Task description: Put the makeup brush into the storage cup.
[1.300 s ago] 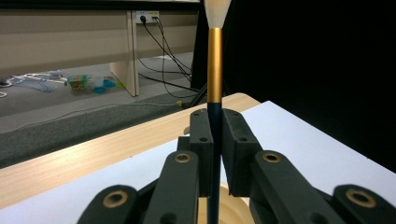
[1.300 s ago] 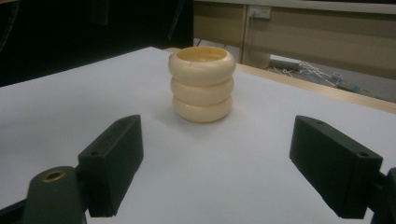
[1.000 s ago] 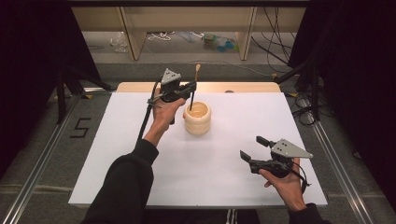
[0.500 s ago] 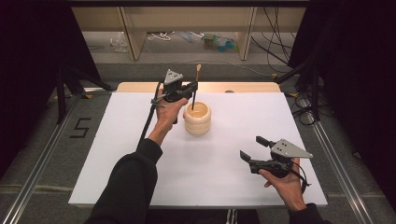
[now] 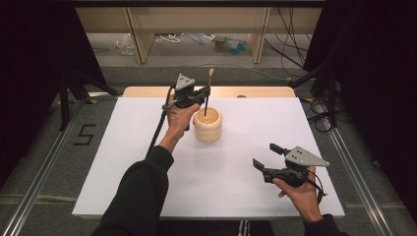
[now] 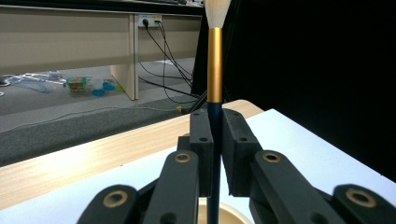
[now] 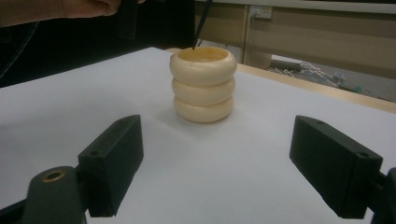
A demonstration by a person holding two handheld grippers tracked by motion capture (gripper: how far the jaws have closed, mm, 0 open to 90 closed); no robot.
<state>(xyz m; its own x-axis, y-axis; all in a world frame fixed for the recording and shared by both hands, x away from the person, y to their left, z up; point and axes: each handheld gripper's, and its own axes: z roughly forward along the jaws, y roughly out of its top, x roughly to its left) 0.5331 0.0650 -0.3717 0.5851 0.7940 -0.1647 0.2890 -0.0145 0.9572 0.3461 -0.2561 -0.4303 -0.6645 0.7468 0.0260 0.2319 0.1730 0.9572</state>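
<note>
A paintbrush (image 5: 206,101) with a dark handle, gold ferrule (image 6: 214,65) and pale bristles stands upright, bristles up. My left gripper (image 5: 205,92) is shut on its handle, which is pinched between the two pads (image 6: 238,149). Its lower end dips into the mouth of a cream ribbed cup (image 5: 207,125) at the far middle of the white table. In the right gripper view the cup (image 7: 203,84) stands ahead, with the brush handle (image 7: 201,28) coming down to its rim. My right gripper (image 5: 267,156) is open near the front right with nothing between its jaws (image 7: 217,168).
The white sheet (image 5: 123,167) covers the table, and a wooden strip (image 5: 147,91) shows along its far edge. Beyond it, cables and small clutter (image 5: 231,44) lie on the floor under a bench. Black curtains flank both sides.
The left gripper and brush have drifted slightly right above the cup. The right gripper has stayed where it was.
</note>
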